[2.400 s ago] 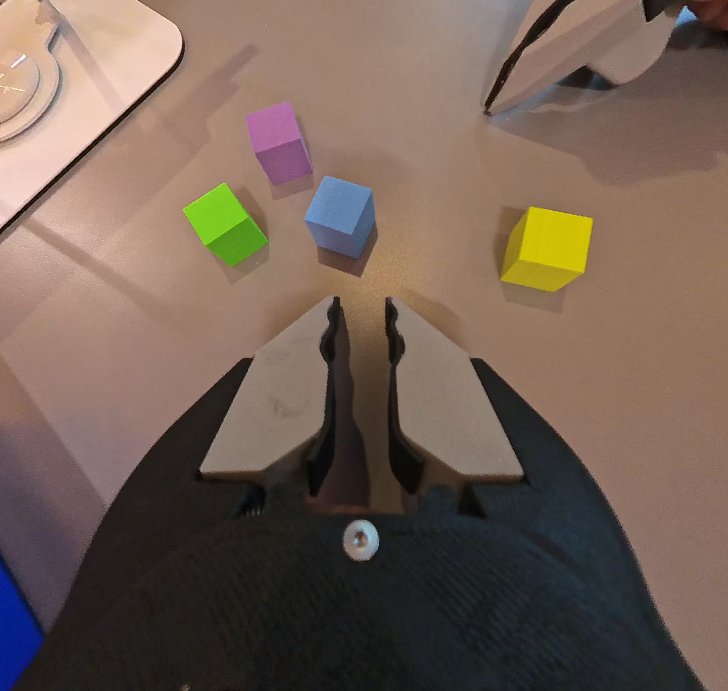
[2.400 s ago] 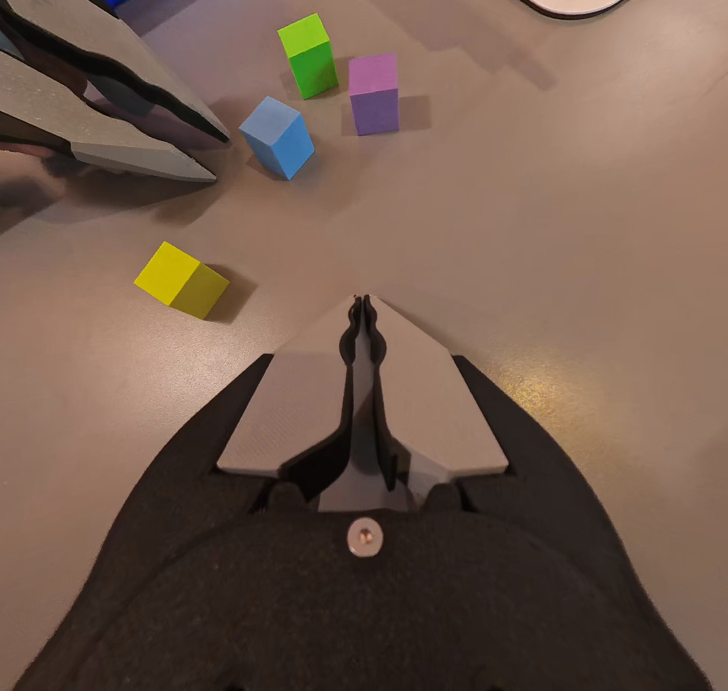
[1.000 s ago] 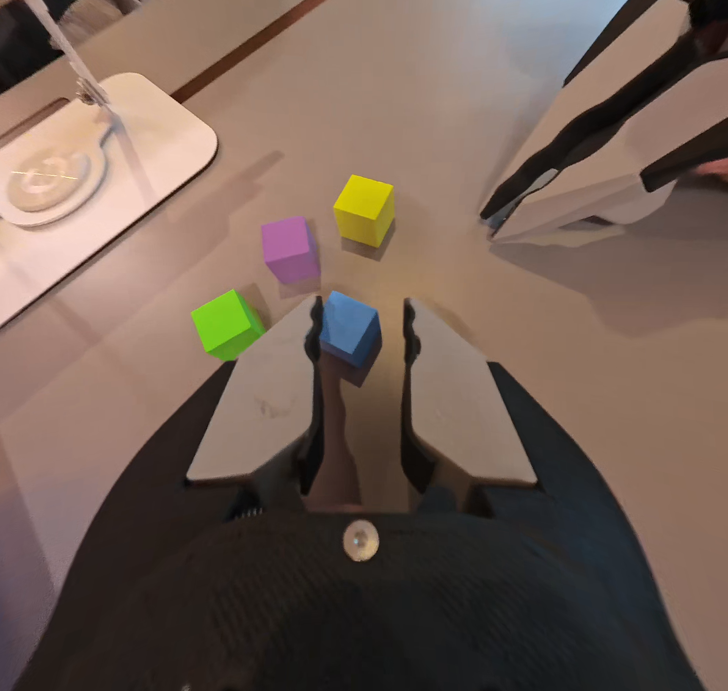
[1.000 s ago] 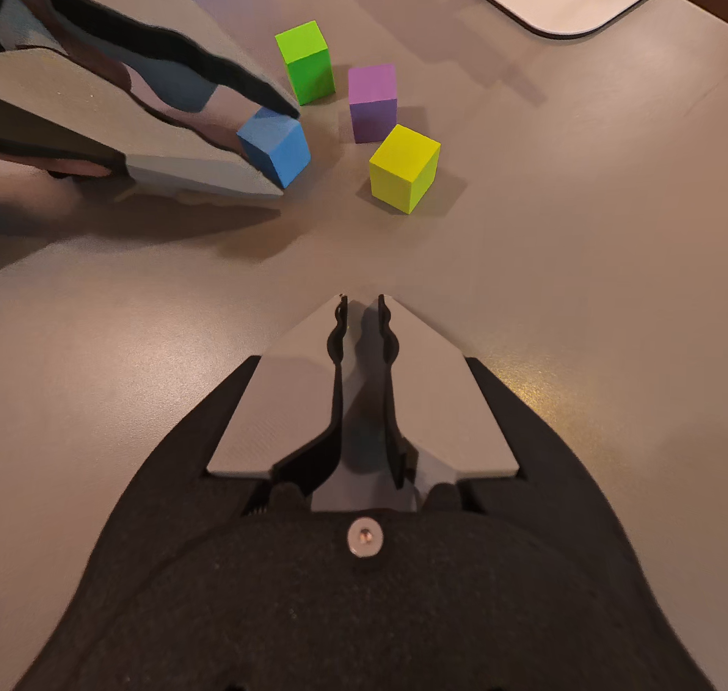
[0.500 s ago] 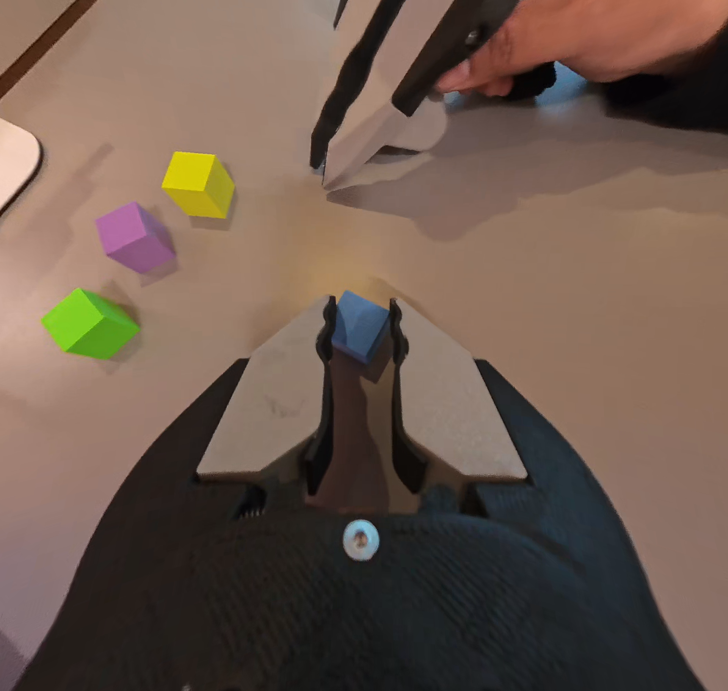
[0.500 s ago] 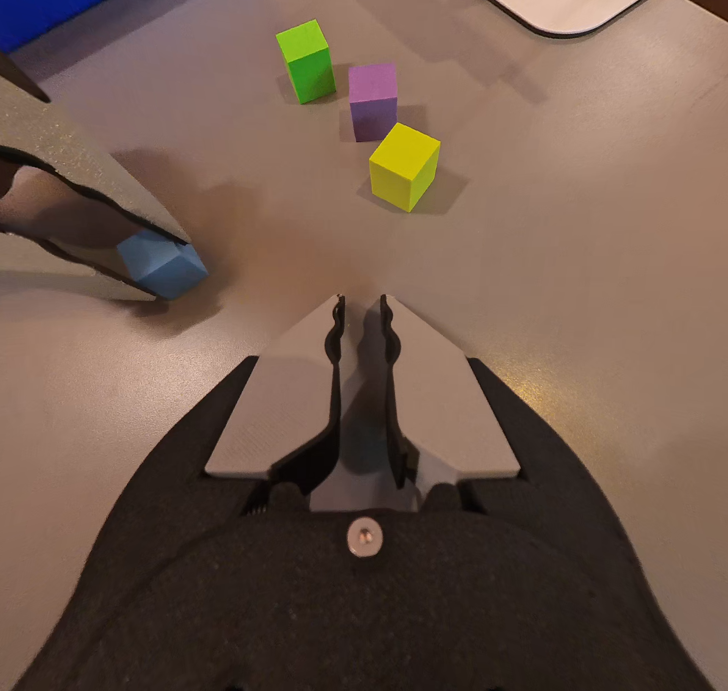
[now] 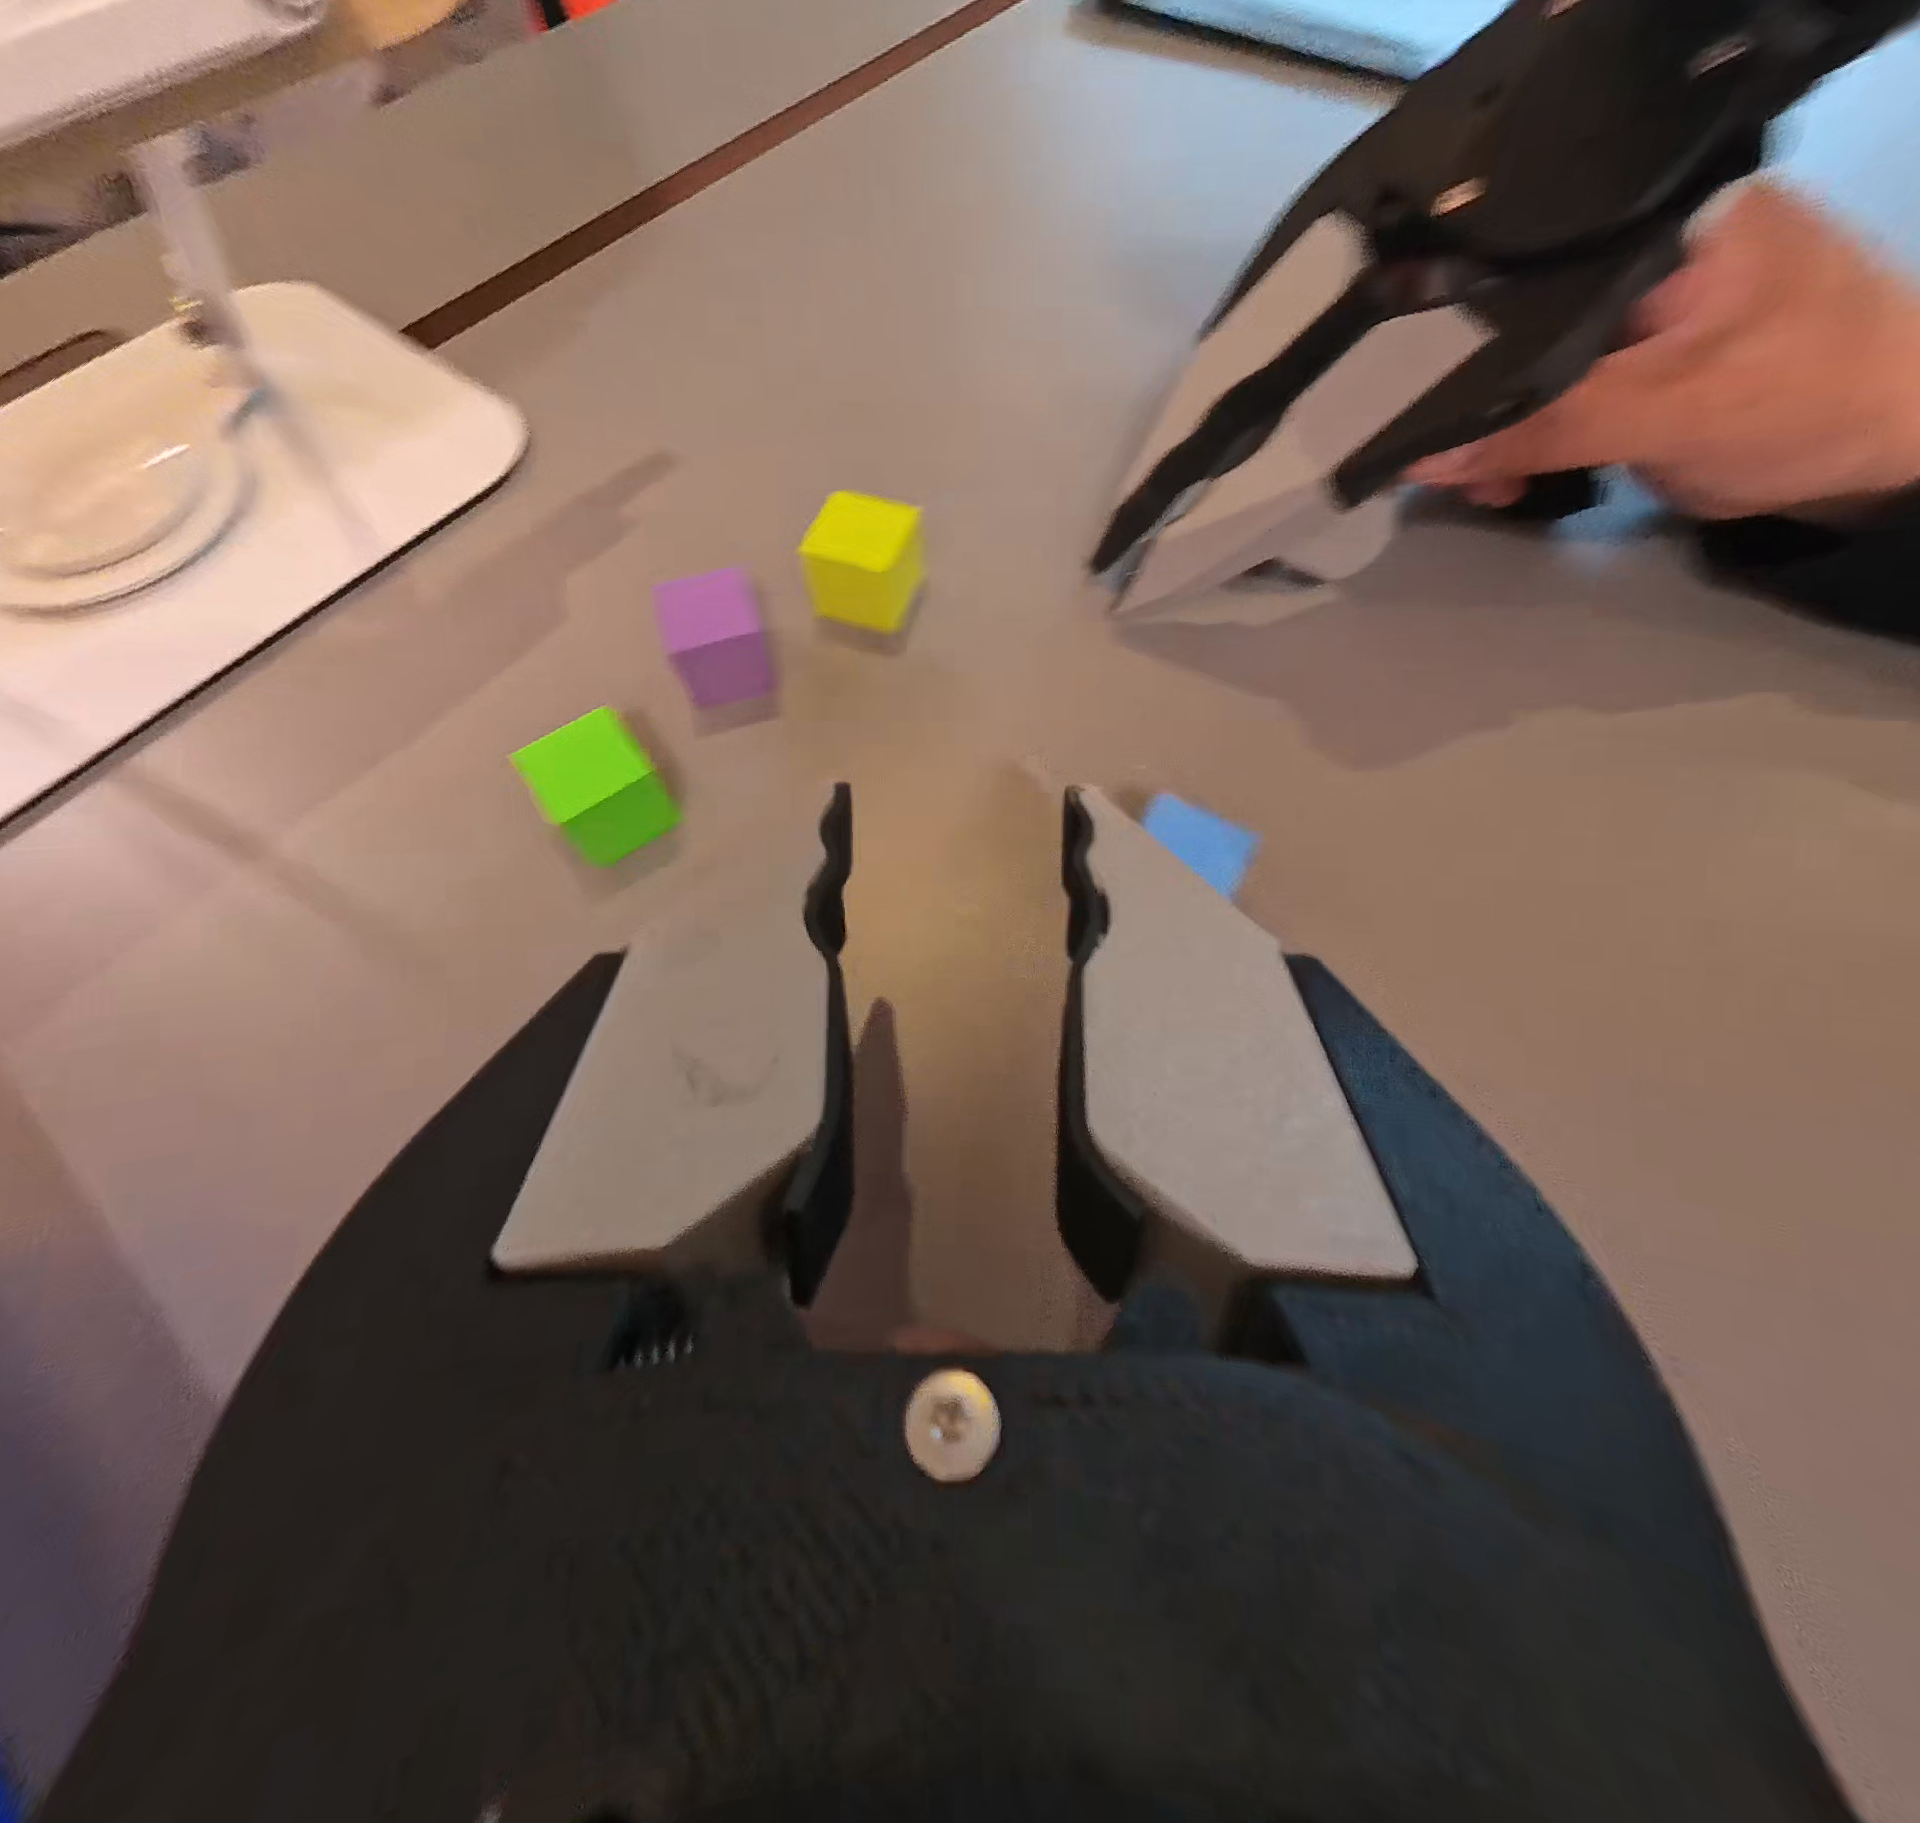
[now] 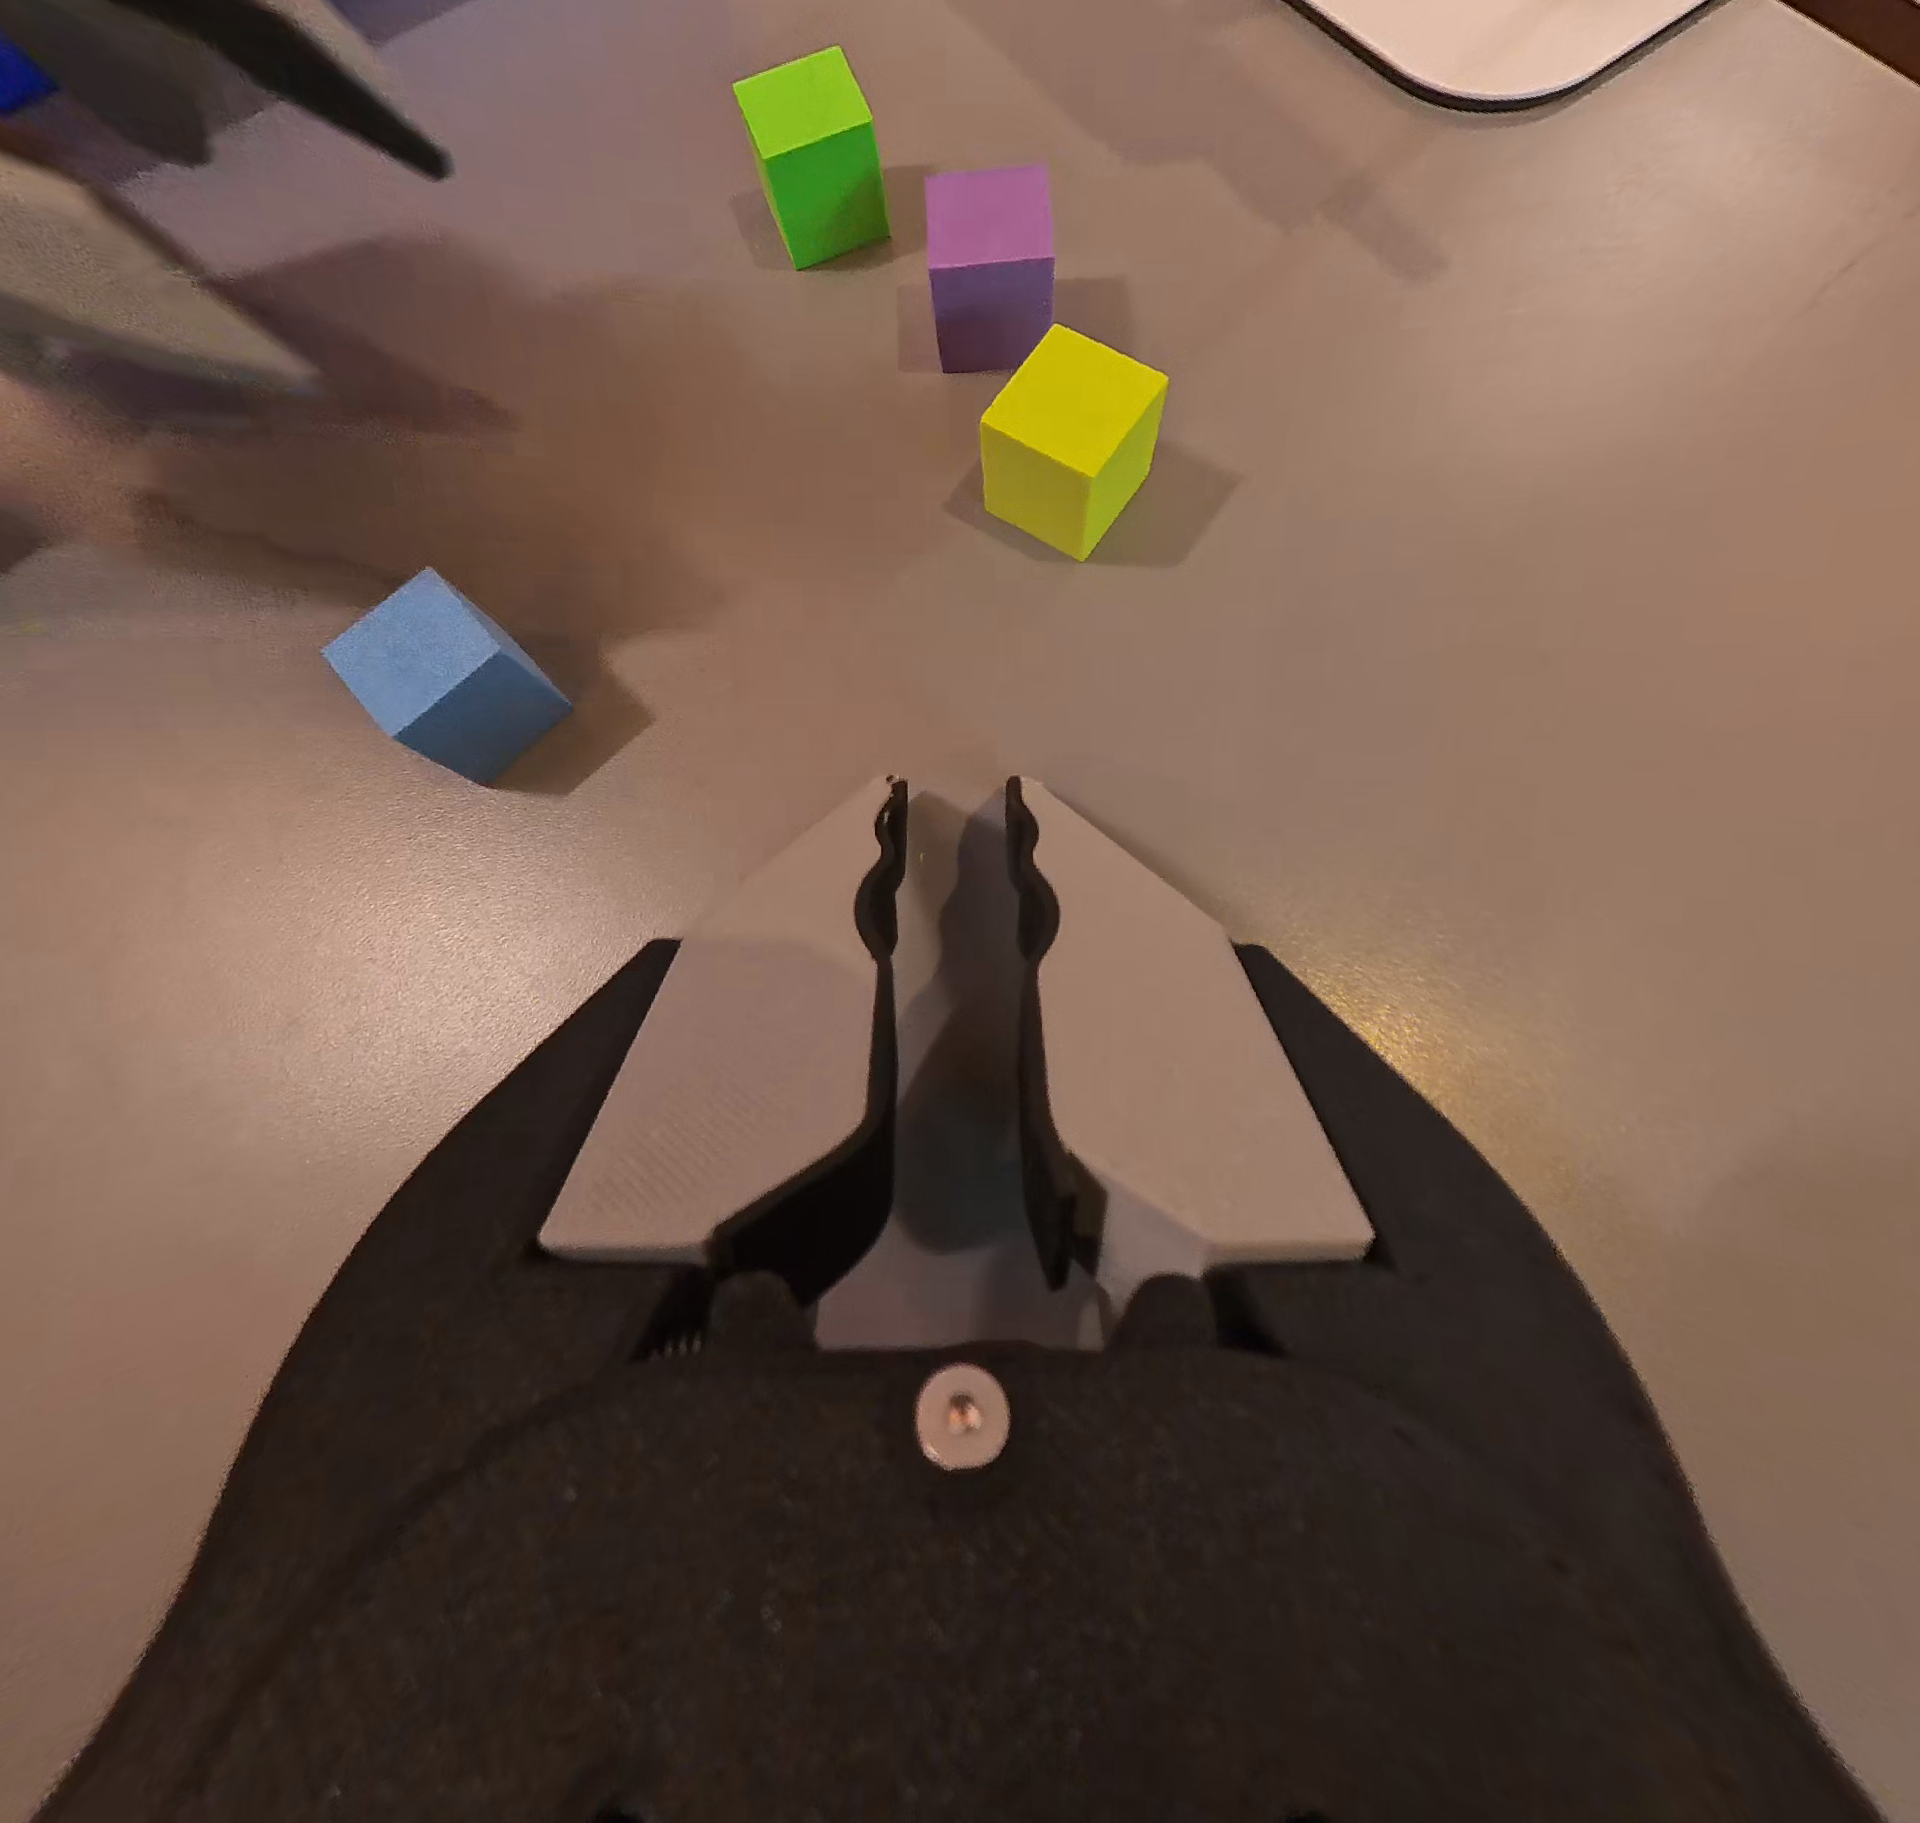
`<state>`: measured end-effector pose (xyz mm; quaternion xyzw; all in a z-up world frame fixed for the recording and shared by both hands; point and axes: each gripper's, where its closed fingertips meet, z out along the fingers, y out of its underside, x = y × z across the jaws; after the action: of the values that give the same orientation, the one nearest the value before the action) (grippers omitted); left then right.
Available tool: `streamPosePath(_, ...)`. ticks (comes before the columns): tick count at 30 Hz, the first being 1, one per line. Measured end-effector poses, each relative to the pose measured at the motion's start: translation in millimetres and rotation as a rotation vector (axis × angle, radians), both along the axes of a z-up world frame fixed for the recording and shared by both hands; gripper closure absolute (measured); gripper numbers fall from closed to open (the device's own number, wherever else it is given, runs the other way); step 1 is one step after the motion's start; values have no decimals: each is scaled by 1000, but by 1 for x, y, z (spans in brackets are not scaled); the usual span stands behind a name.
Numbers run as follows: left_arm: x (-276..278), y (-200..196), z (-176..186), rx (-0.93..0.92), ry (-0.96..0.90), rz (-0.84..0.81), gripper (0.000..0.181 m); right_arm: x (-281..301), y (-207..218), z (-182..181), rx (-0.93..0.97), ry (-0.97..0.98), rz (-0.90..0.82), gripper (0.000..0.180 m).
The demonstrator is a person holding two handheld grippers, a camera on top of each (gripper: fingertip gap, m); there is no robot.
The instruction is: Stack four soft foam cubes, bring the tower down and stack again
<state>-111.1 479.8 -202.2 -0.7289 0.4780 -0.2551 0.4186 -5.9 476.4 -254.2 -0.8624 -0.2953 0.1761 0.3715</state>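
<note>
- While its jaws stand wide and empty, the left gripper [image 7: 951, 807] hovers above the worktop [image 7: 1455, 994], the blue cube [image 8: 447, 677] lying just outside its right finger.
- The right gripper [image 8: 954, 786] holds nothing, jaws narrowly parted.
- Green cube [image 8: 816, 158], purple cube [image 8: 989, 267] and yellow cube [image 8: 1070, 438] sit unstacked in a close row, apart from the blue one.

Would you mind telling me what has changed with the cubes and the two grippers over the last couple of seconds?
The left gripper closed on the blue cube, carried it away from the other cubes towards the right gripper, then let it go; it now stands open beside it. Earlier the yellow cube was moved next to the purple cube. The right gripper opened slightly. The green cube and purple cube stayed put.
</note>
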Motion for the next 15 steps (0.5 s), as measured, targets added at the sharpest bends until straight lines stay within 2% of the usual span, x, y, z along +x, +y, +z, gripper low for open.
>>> streamPosePath(3,-16,31,-15,78,79,136,142,0,0,0,0,0,2,163)
streamPosePath(7,-24,54,-32,72,120,232,136,0,0,0,3,-3,3,162)
streamPosePath(8,-25,60,-34,56,125,255,136,-1,0,0,4,-5,4,162)
streamPosePath(10,-22,73,-32,16,86,313,123,-1,0,0,6,-8,5,162)
streamPosePath(12,-14,80,-31,-56,27,346,121,-1,0,0,8,-10,6,161)
streamPosePath(15,-9,90,-43,-130,66,382,119,-1,0,0,8,-10,7,161)
